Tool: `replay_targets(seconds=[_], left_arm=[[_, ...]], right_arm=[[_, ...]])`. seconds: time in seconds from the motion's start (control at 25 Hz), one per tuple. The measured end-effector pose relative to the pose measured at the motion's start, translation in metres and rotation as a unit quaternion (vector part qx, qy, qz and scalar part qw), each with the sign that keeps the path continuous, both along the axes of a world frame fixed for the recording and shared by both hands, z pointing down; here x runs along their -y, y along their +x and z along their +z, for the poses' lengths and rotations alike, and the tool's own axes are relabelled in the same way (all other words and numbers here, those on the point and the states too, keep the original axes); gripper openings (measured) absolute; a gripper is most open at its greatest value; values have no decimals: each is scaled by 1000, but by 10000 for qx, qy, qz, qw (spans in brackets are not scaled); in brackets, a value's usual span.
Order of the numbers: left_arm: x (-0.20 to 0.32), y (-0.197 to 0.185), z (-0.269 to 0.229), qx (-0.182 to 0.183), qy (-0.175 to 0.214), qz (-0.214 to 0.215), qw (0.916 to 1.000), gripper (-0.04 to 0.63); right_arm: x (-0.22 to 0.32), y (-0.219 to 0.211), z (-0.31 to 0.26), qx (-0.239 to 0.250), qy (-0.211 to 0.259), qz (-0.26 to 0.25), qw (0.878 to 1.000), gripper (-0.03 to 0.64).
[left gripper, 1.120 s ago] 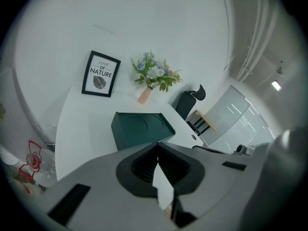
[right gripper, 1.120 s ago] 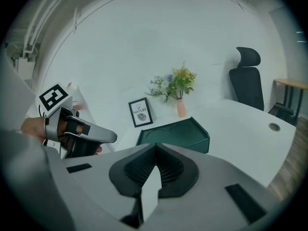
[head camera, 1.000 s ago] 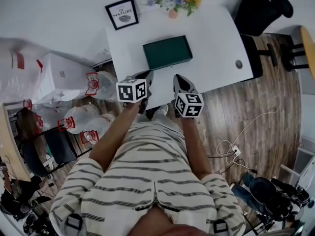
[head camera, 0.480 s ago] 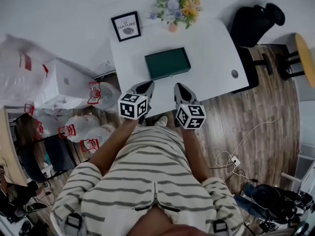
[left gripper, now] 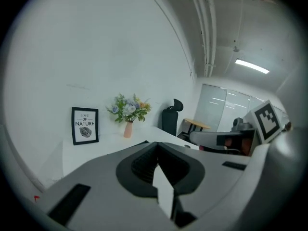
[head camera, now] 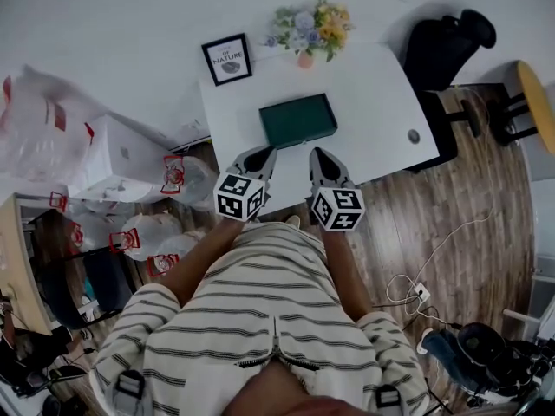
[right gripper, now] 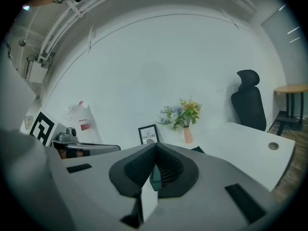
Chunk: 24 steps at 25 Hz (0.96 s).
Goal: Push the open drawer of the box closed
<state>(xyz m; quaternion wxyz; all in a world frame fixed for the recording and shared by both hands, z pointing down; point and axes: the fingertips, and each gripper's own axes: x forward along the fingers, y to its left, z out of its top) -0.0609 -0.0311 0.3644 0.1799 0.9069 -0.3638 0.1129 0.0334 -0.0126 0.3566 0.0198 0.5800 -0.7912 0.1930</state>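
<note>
A dark green box (head camera: 298,120) lies flat on the white table (head camera: 364,94), near its middle; I cannot make out its drawer from here. My left gripper (head camera: 258,157) is shut and empty, held over the table's near edge just short of the box's left end. My right gripper (head camera: 320,157) is shut and empty too, a little short of the box's right end. In the left gripper view the jaws (left gripper: 156,150) meet with nothing between them. In the right gripper view the jaws (right gripper: 155,165) also meet, and a corner of the box (right gripper: 198,150) peeks over them.
A framed print (head camera: 229,59) and a vase of flowers (head camera: 305,35) stand at the table's far edge by the wall. A black office chair (head camera: 442,46) is at the table's right. White bags and boxes (head camera: 113,159) crowd the floor to the left. Cables (head camera: 416,276) lie on the wooden floor.
Both grippers have stayed shut side by side. The view has shifted, so table and box sit slightly further right and lower; the grippers have kept about the same distance to the box.
</note>
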Motion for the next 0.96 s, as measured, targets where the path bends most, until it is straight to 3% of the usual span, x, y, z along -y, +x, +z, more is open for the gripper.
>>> replay_targets(seconds=[0.28,0.96], left_arm=[[5,3,-11,-149,325,-16,9994,3],[20,13,-15,-199,553,48,9983,3]], right_arm=[[3,12,-12,-43,198,124,9997,-6],[14,19,-8,-104,251,124,9996,-6]])
